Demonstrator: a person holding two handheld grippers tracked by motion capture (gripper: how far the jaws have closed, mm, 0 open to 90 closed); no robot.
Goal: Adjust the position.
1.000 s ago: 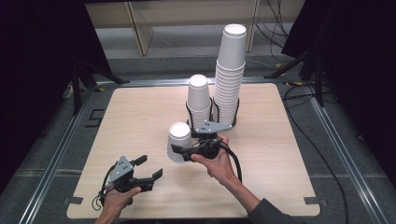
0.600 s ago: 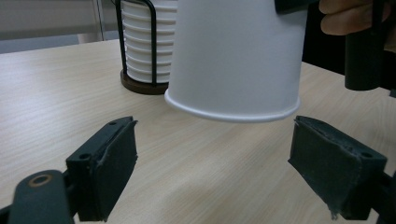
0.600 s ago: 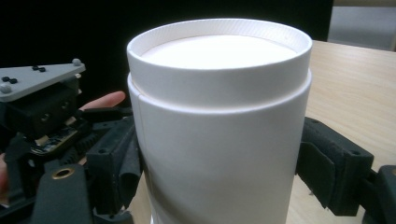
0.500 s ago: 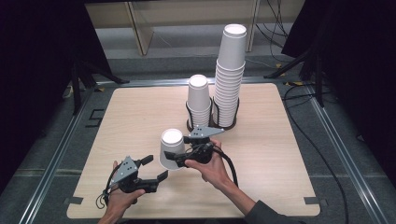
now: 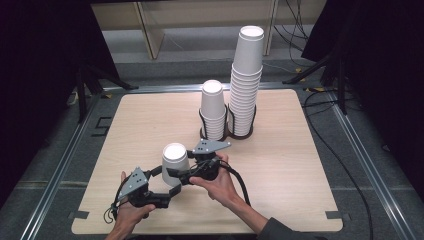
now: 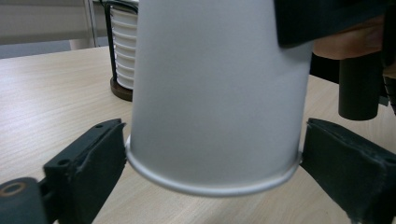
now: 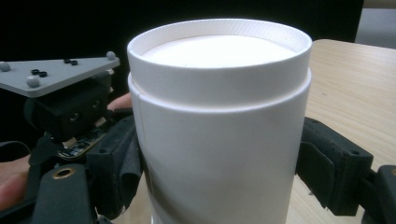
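Since a second ago the right gripper (image 5: 172,174) carried the upside-down cup (image 5: 175,157) nearer; it's pinched there, rim now between the left gripper's (image 5: 162,188) just-opened jaws. Handover step, I'd guess: left squeezes next.

White paper cup (image 5: 175,163): single, inverted, base up, rolled rim down. Plain matte wall, tapering toward base; recessed flat bottom with thin raised edge visible on top in right gripper view (image 7: 219,116). Upright, no visible tilt. Position: near-left part of wooden table, well apart from two cup stacks farther back. In left gripper view (image 6: 215,93), rolled rim appears lifted clear of tabletop. No dents or marks seen; faint vertical seam on wall.
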